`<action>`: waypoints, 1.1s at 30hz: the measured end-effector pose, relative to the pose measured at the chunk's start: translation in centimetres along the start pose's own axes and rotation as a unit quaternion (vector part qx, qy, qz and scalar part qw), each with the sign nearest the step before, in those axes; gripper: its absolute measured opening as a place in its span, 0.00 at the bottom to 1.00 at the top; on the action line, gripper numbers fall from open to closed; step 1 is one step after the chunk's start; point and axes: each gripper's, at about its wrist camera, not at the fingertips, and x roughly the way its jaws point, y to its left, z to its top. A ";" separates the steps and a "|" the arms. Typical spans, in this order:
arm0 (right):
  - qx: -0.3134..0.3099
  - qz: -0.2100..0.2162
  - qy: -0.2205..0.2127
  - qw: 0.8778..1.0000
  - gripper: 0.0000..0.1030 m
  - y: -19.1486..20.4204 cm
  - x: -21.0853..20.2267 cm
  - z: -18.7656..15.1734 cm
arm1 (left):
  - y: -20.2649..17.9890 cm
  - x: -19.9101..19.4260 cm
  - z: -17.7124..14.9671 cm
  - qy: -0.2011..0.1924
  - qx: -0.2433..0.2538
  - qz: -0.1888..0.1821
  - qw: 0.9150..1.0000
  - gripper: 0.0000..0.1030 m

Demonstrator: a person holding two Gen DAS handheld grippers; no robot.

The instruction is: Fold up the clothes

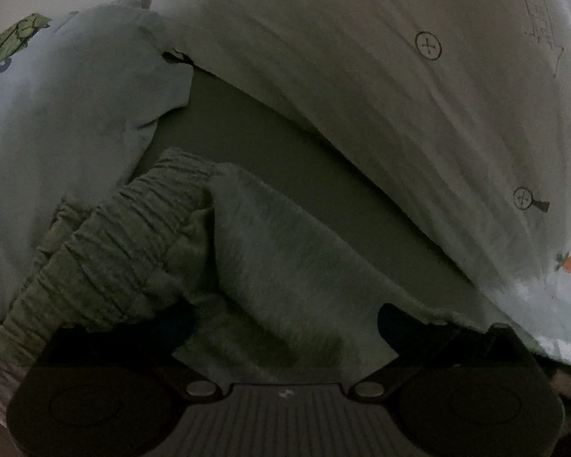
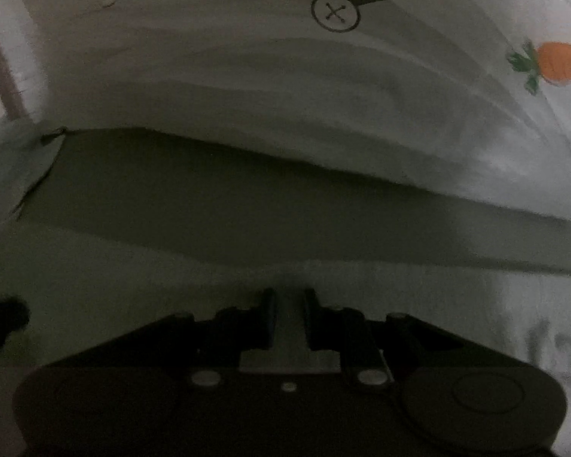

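Grey cloth (image 2: pixel 133 266) seems pinched in my right claw (image 2: pixel 289 304); my left claw (image 1: pixel 285 327) gapes, so a pull may unfold it.

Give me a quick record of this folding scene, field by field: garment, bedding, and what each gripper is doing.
garment: pale green fleecy garment with a ribbed waistband, lying bunched
surface: dark sheet
bedding: white cover printed with a carrot and button marks
left gripper: fingers spread wide over the garment, nothing gripped
right gripper: fingers pinched on a fold of pale fabric
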 end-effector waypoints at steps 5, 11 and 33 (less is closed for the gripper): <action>-0.002 0.017 0.022 1.000 0.15 0.3 -4.9 -4.3 | 0.0 -0.3 -0.1 -0.002 0.012 0.000 1.000 1.00; -0.058 0.021 0.033 0.998 0.16 2.3 -10.0 -10.2 | 0.2 -1.4 0.1 0.014 -0.001 0.005 1.000 0.93; -0.091 0.010 0.028 0.995 0.21 3.4 -8.6 -9.9 | 7.0 -10.1 -2.6 0.016 -0.089 0.078 0.993 0.94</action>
